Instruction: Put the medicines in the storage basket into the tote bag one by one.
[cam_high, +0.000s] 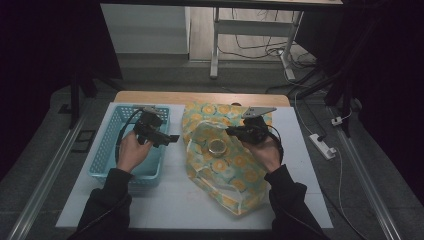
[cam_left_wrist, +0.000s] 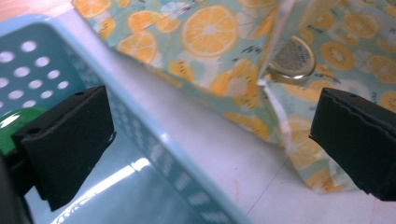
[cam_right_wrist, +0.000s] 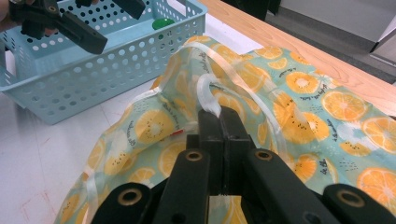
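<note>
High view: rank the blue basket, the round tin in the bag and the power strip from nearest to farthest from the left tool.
1. Blue basket, directly under the left tool.
2. Round tin, to its right, inside the fruit-print bag.
3. Power strip, on the floor at far right.

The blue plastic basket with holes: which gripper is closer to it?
Left. The left gripper hovers open over the blue plastic basket's right edge. The right gripper is off beside it, shut on the orange-print bag's clear handle.

Basket (cam_high: 107, 150) lies left of bag (cam_high: 235, 185) on table (cam_high: 175, 200).
</note>
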